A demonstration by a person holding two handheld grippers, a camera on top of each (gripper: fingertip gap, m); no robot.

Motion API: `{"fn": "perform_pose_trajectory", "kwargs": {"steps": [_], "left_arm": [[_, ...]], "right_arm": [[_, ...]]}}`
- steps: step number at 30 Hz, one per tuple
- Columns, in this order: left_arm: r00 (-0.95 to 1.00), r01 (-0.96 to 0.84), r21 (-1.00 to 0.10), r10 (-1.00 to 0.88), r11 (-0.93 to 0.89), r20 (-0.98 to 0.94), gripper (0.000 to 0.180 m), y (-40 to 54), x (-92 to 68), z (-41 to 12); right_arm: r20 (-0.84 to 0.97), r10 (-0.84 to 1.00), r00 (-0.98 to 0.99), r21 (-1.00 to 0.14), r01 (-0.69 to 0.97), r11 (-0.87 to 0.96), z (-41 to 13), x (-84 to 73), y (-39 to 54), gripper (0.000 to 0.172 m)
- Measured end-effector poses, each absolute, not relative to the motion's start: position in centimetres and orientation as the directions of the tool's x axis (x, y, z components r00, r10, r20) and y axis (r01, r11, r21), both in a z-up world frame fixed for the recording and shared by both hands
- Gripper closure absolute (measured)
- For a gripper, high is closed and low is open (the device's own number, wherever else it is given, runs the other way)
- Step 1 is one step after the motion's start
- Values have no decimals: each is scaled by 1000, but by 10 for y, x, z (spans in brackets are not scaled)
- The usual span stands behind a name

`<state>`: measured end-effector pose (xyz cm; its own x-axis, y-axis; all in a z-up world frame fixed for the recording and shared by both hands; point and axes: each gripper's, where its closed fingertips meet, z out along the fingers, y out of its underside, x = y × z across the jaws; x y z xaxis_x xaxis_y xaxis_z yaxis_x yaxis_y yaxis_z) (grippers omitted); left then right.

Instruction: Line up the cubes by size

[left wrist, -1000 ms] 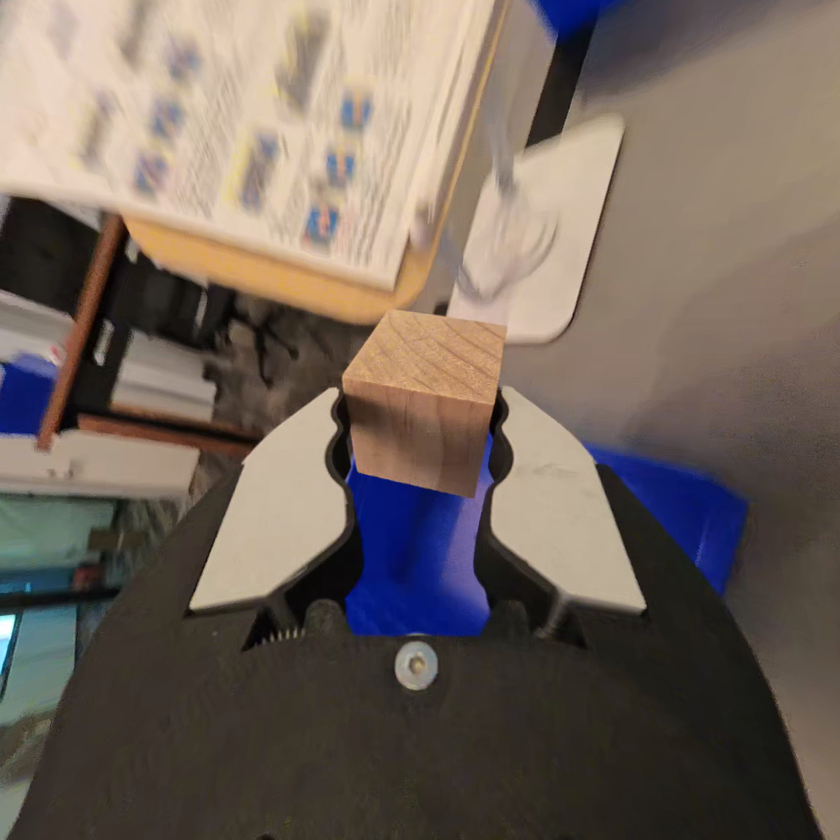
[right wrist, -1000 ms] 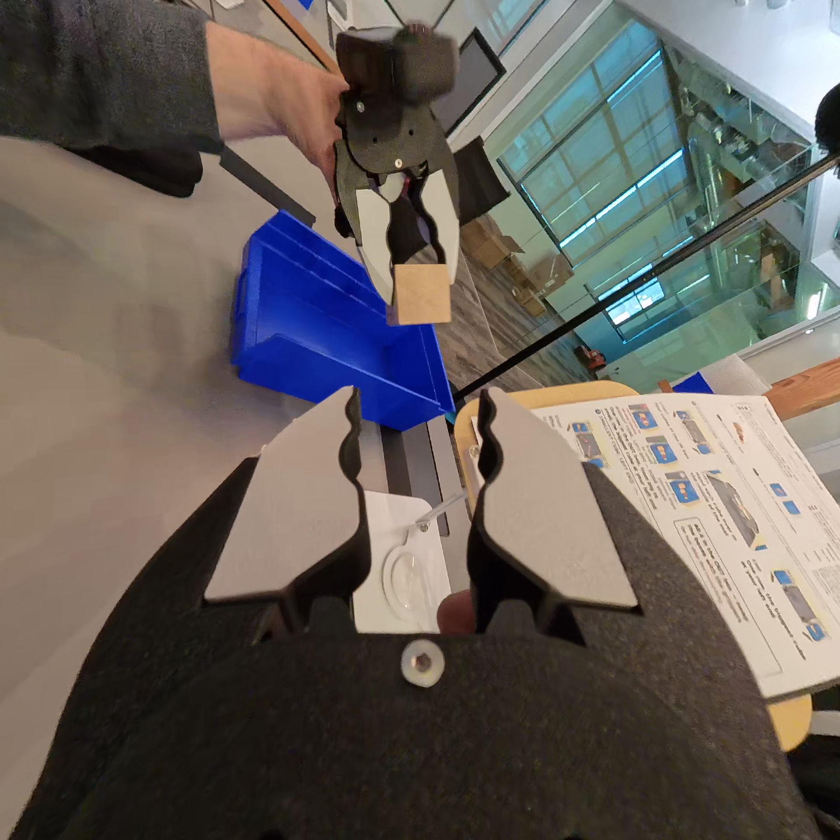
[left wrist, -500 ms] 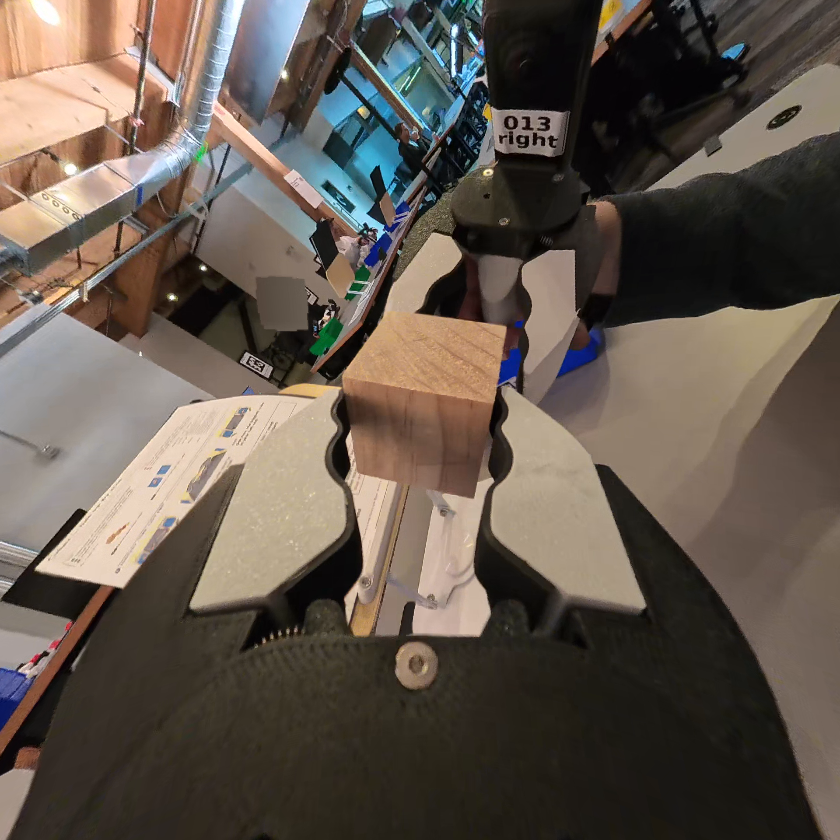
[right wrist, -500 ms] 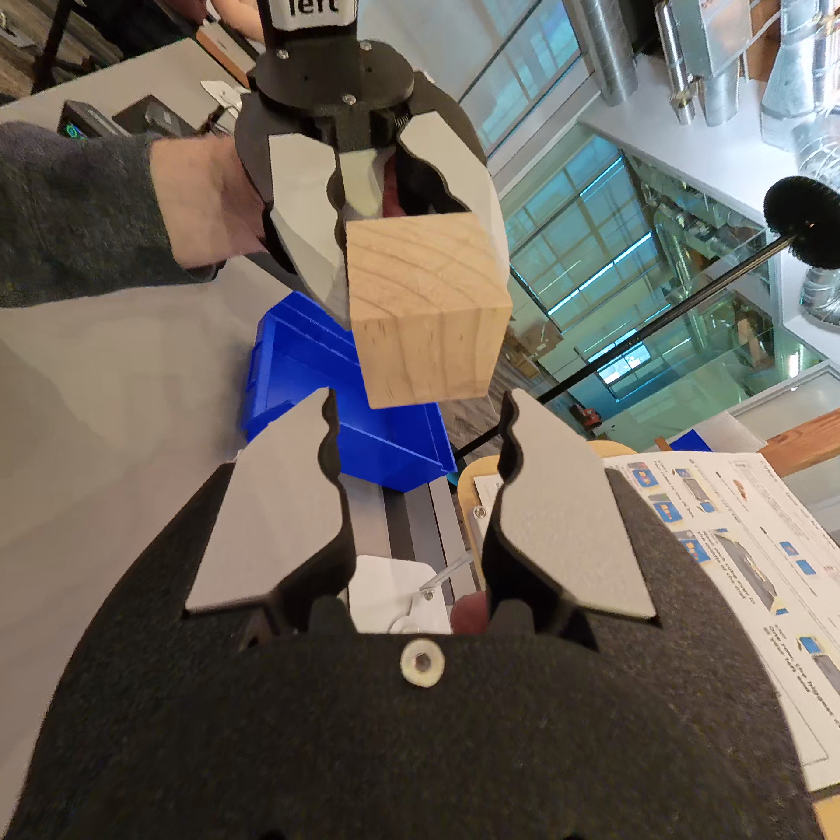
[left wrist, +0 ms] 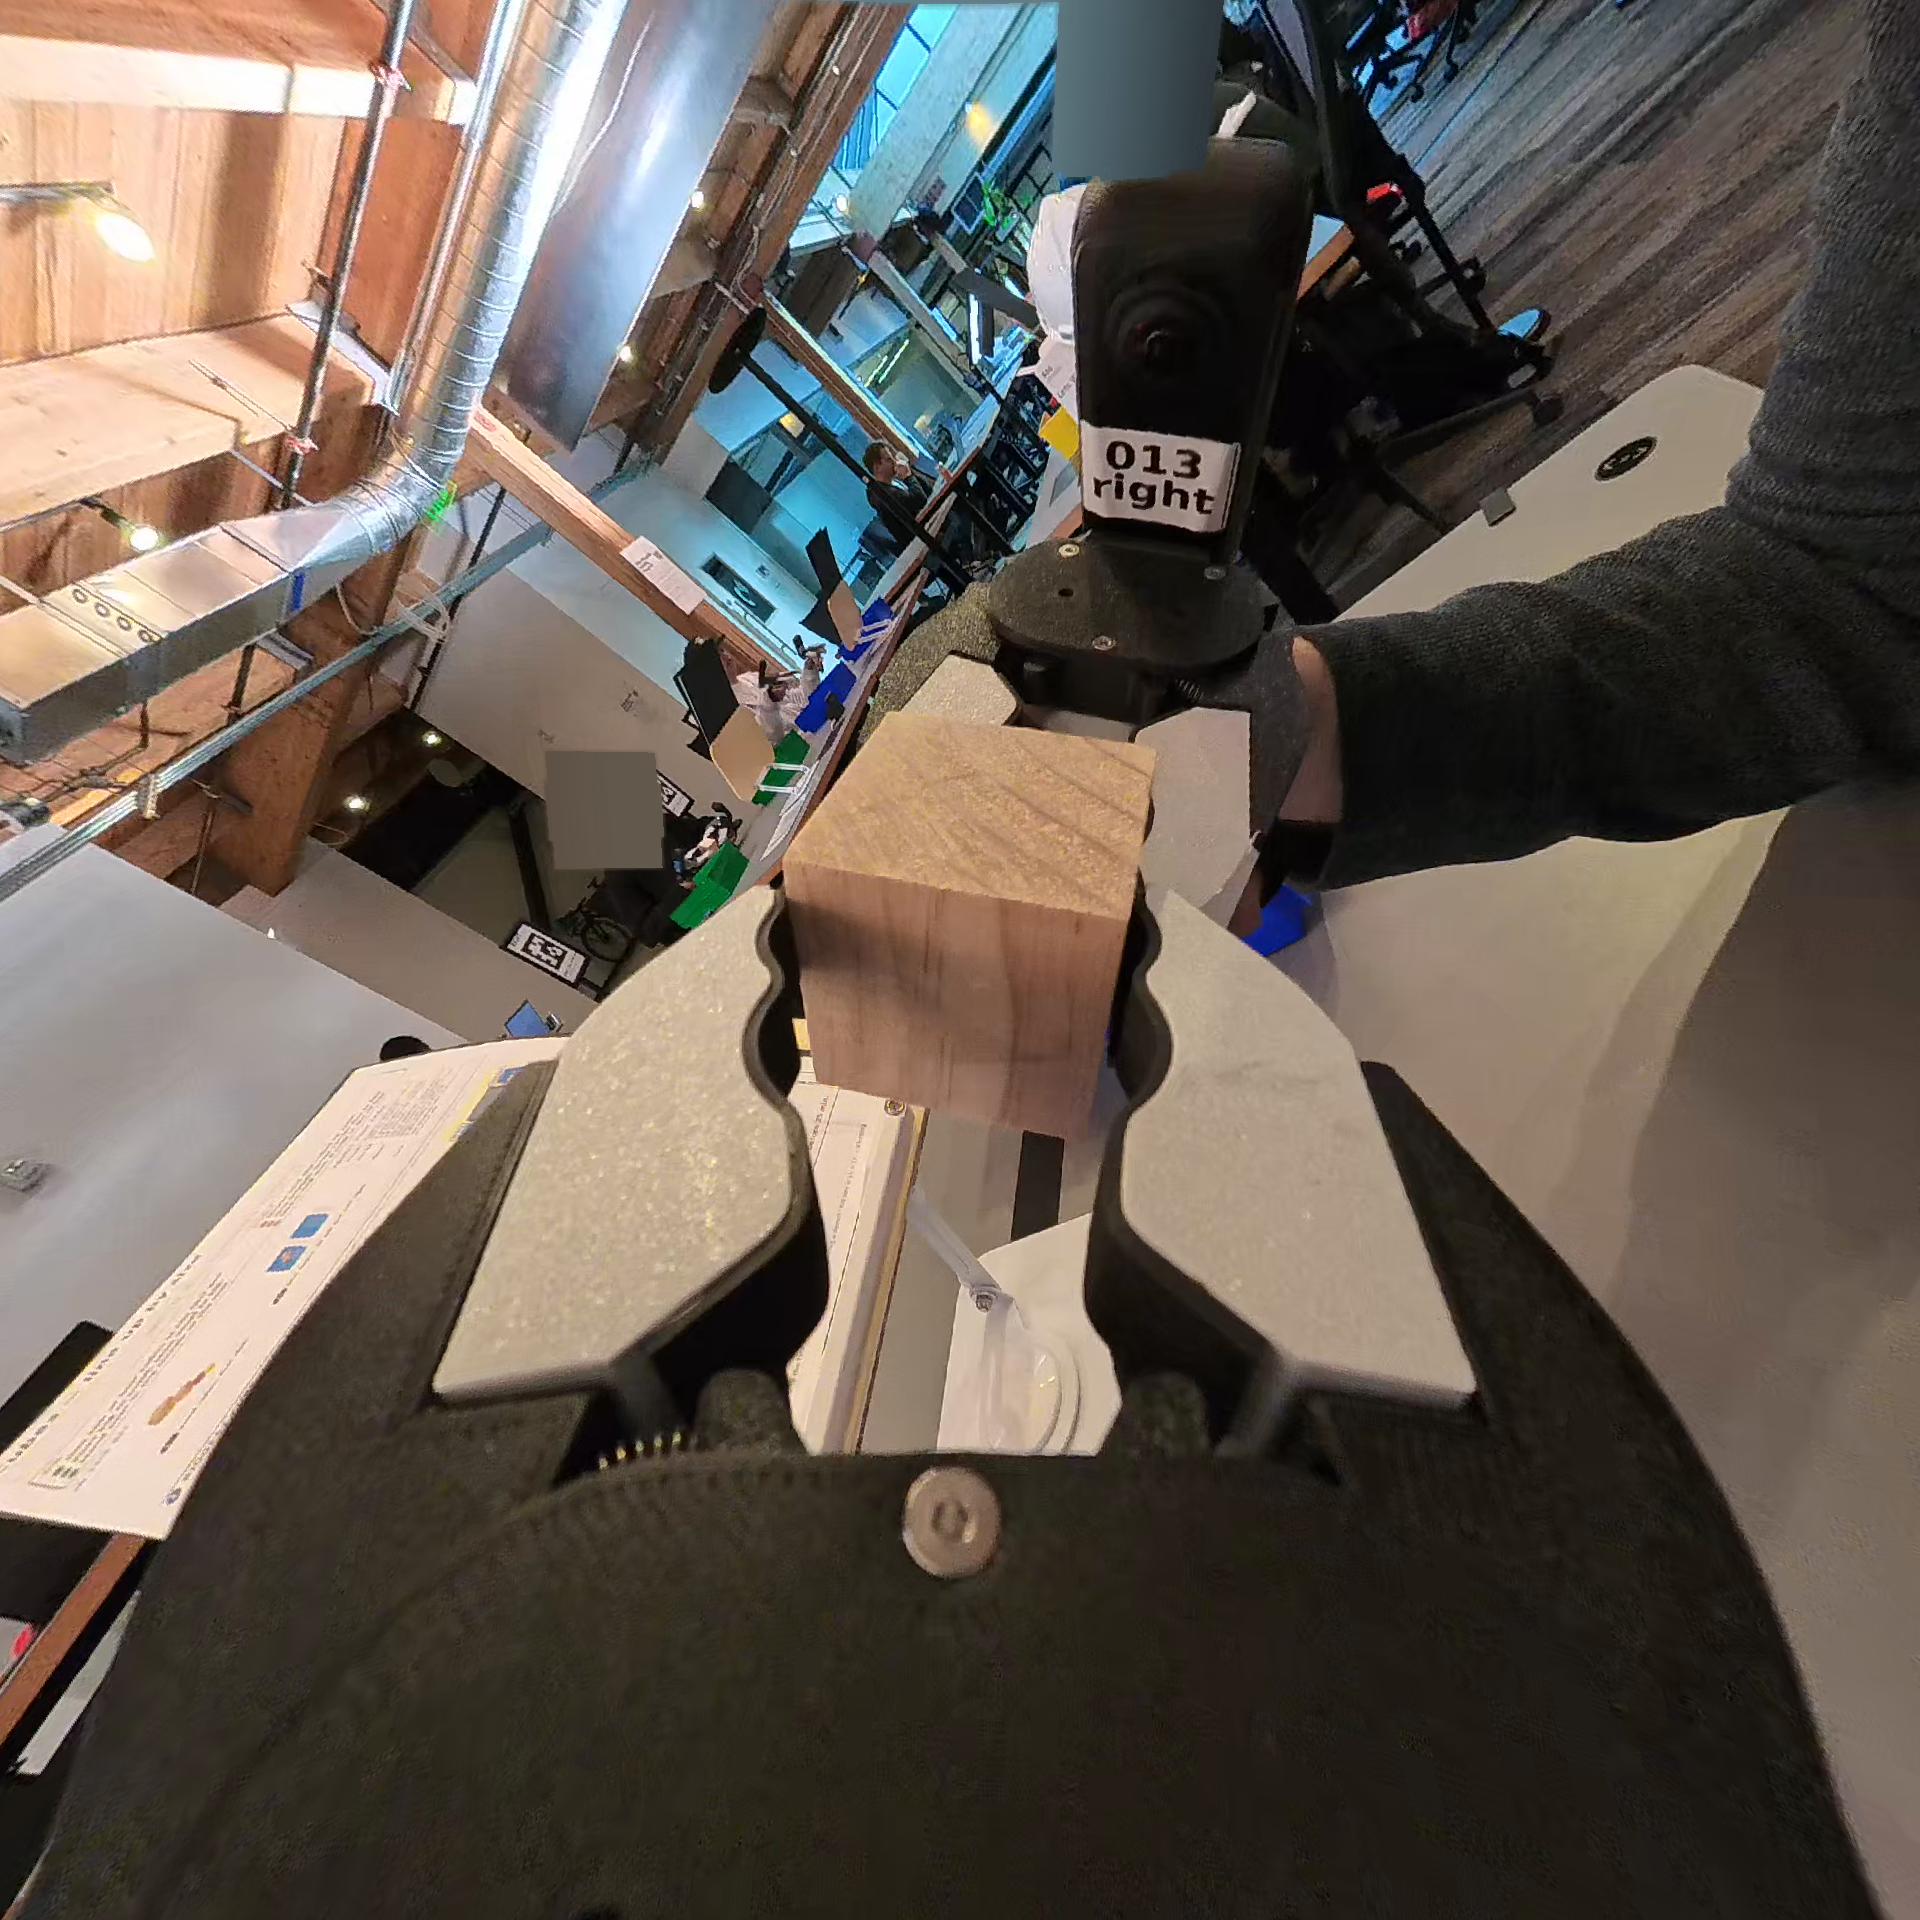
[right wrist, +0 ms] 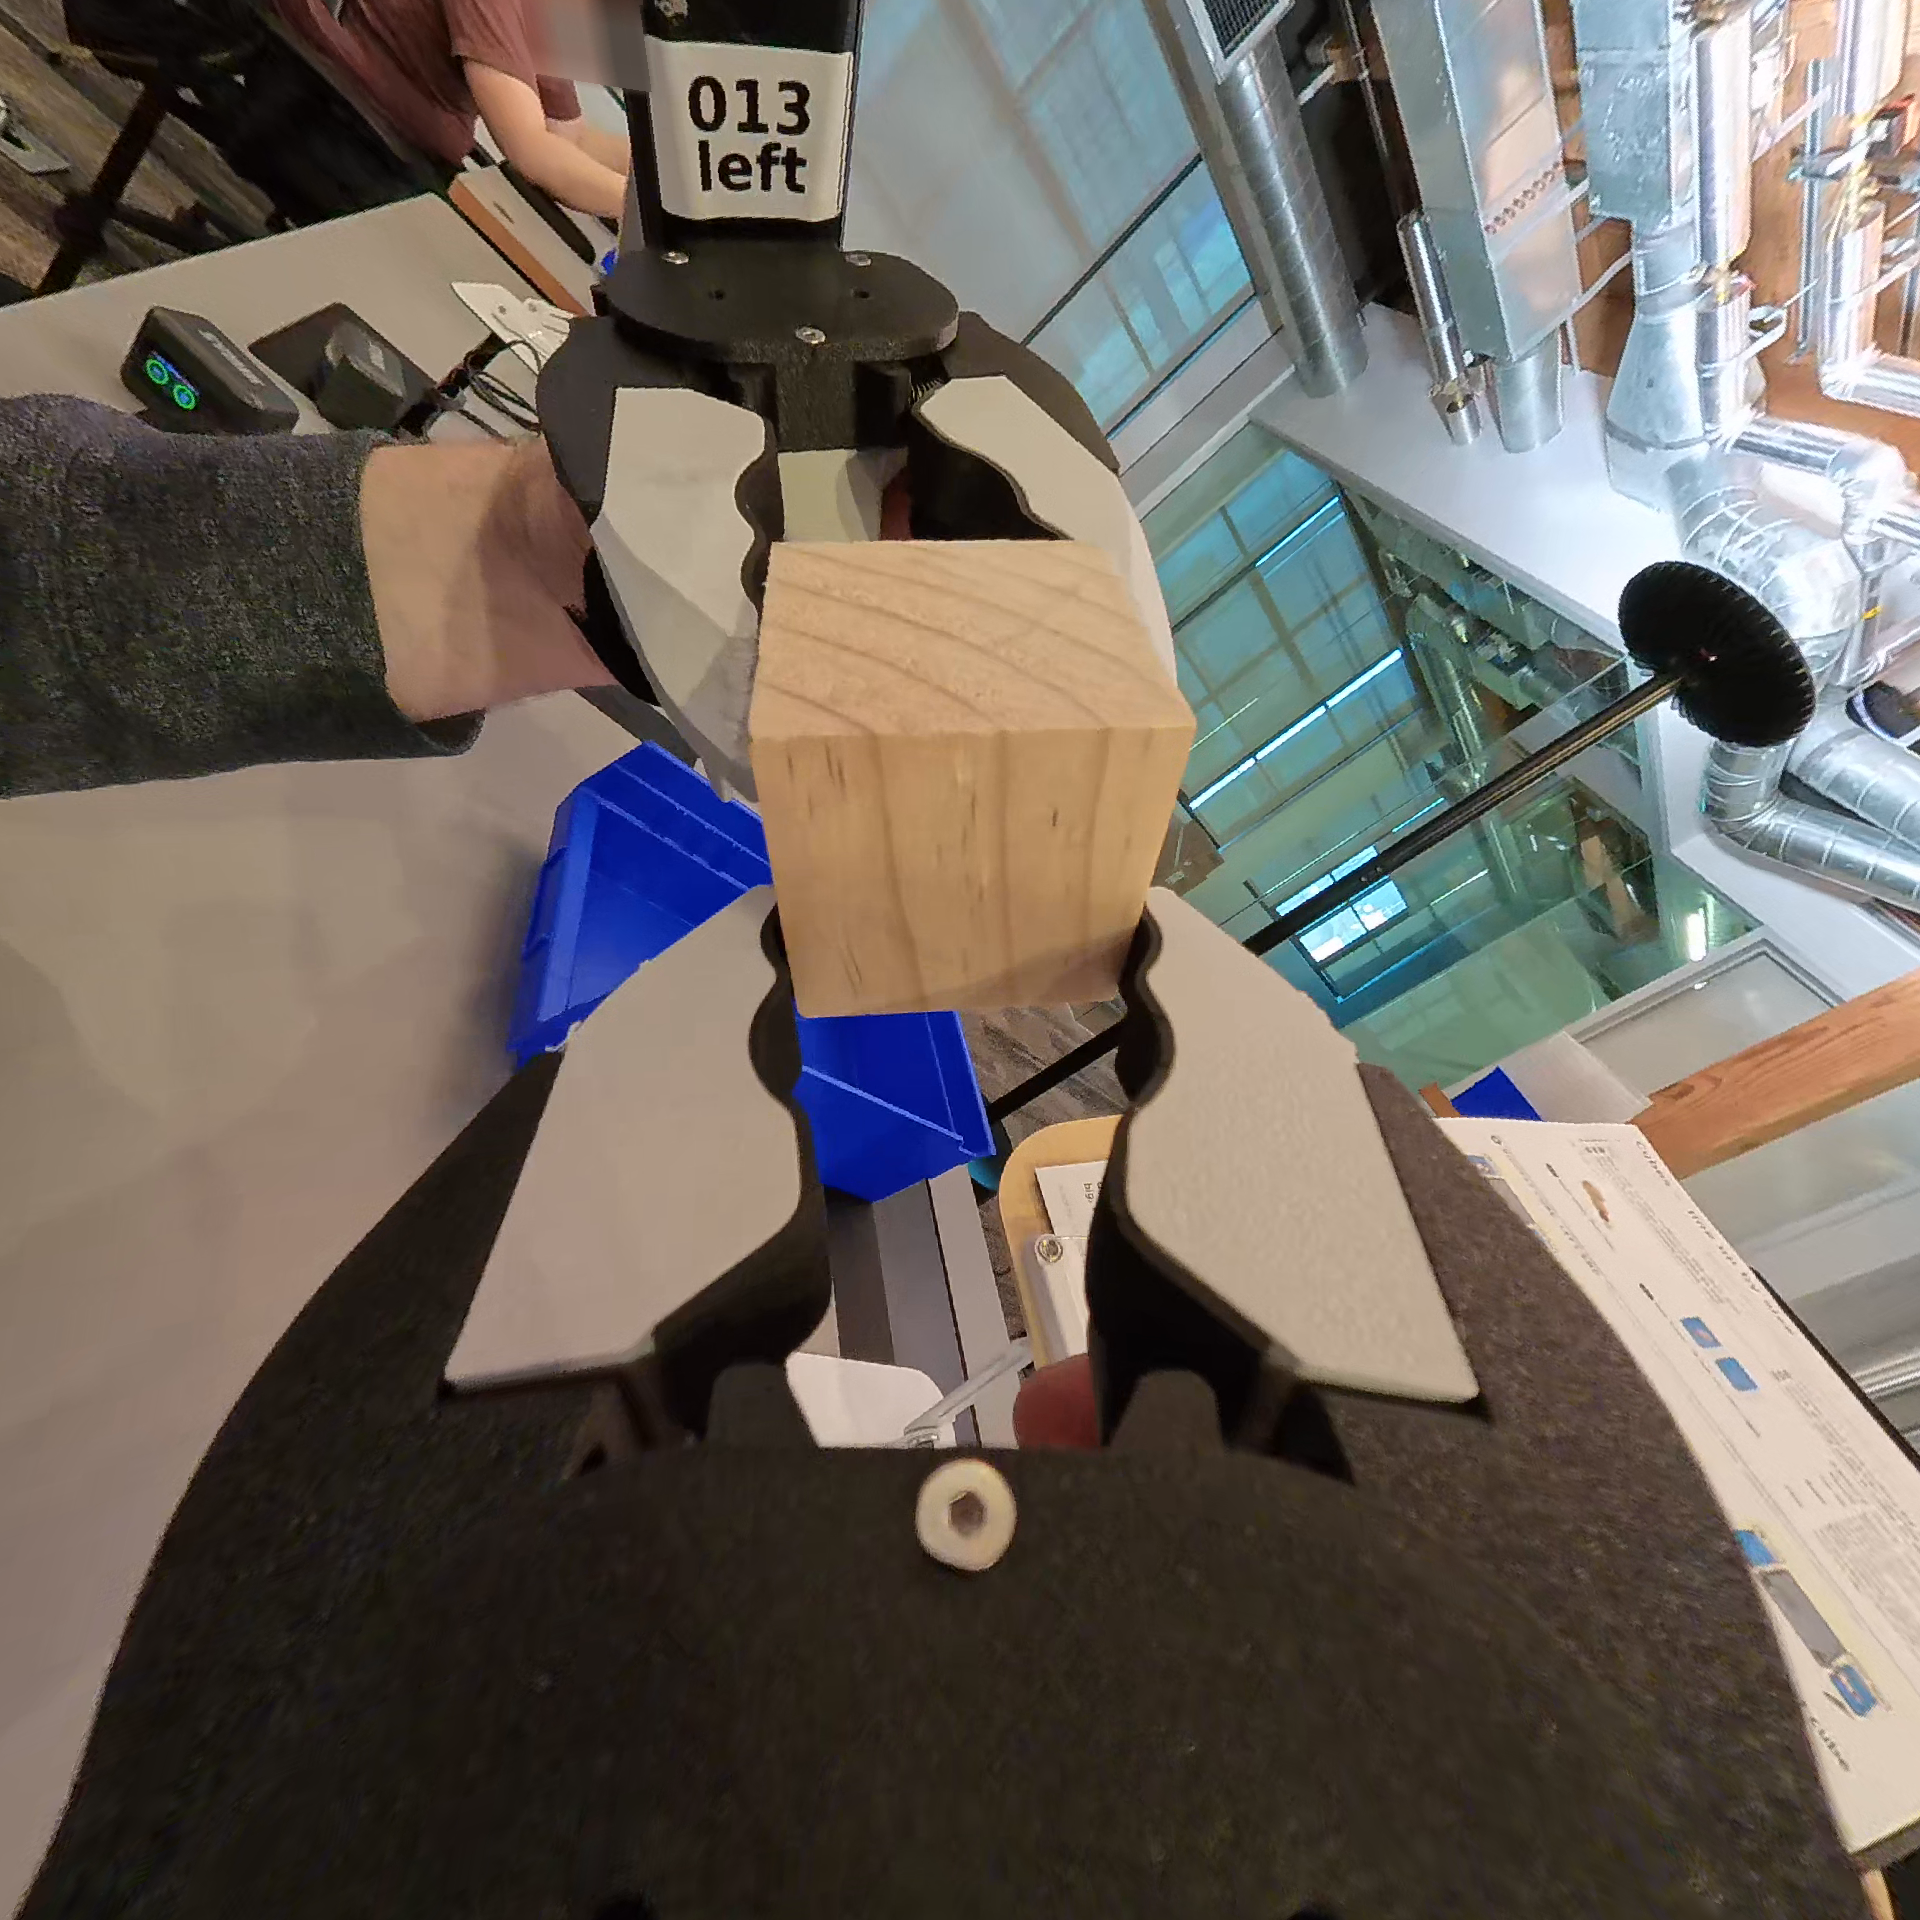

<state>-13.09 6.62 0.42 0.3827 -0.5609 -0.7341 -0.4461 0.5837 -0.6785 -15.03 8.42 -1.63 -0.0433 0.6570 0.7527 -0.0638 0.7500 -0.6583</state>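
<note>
Wooden cube [left wrist: 966,914] clamped in both grippers' jaws; each gripper bears a white printed label

Blue bin [right wrist: 665,935] on grey table [right wrist: 260,987], printed sheet [right wrist: 1704,1403] nearby.

Silver ducts [left wrist: 457,343] ran past timber beams [left wrist: 156,405] with small lamps [left wrist: 123,234] lit; tall glass windows [right wrist: 1299,665] glowed teal above the grey worktop [right wrist: 260,987].

Pale grained wooden cube [right wrist: 966,790], blue bin [right wrist: 665,935], grey fingers [right wrist: 644,1174].
</note>
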Motion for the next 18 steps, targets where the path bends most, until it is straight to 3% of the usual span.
{"fn": "perform_pose_trajectory", "kwargs": {"steps": [12, 18], "left_arm": [[465, -417, -697, -522, 584, -715, 120, 61, -149, 23], [497, -441, -669, -458, 598, -737, 140, 54, -162, 34]], "right_arm": [[741, 672, -14, -671, -48, 740, -10, -144, 94, 113], [757, 652, 46, -653, 21, 757, -4, -127, 114, 113]]}}
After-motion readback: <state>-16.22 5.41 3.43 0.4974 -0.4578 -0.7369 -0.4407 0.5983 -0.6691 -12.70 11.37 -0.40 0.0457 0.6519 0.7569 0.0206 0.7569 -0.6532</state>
